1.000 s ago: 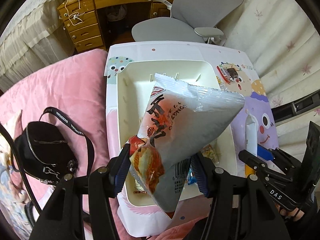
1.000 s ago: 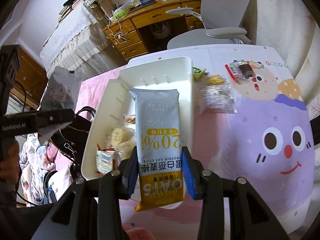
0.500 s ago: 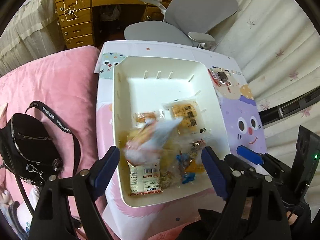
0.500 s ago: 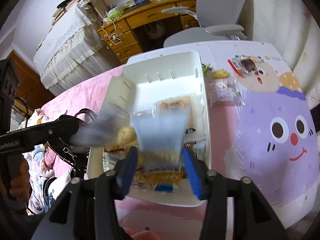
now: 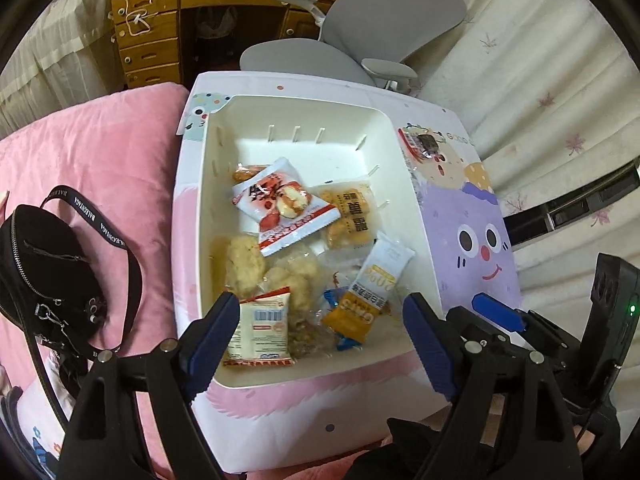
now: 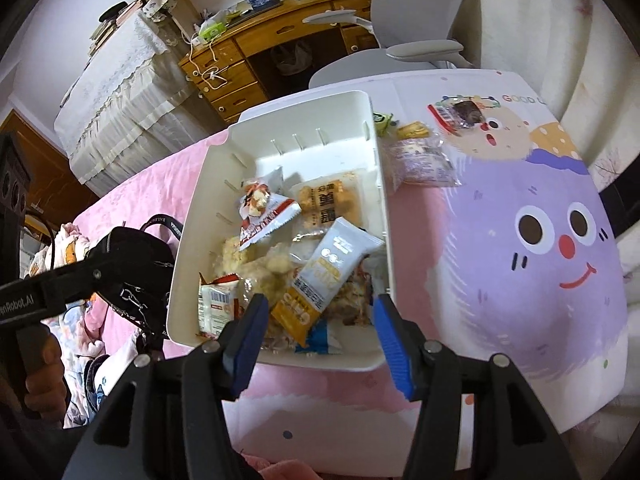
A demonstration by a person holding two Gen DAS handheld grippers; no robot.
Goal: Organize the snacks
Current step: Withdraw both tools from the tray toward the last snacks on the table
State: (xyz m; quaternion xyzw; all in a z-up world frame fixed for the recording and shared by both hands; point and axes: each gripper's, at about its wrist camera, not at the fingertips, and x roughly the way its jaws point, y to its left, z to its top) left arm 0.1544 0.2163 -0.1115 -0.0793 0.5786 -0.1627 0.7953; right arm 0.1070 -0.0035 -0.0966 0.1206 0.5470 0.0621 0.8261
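Both packets that were clamped a second ago have dropped into the white bin (image 5: 394, 184): the red-and-white snack bag (image 5: 284, 206) has left the left gripper (image 5: 320, 334), and the oat bar (image 6: 326, 276) has left the right gripper (image 6: 320, 340). Both pairs of jaws have just been opening and now stand apart with nothing between the pads, the left pair much wider than the right. The bag lies ahead of the left gripper, mid-bin, on top of other snacks, its long axis slanting away and to the left. The bar lies just ahead of the right gripper, its yellow end nearest the fingers and its pale end pointing away and to the right, close against the bin's right wall. The far end of the bin floor is bare. Beyond its right wall, loose snacks (image 6: 424, 160) lie on the cartoon-printed tabletop (image 6: 520, 300).
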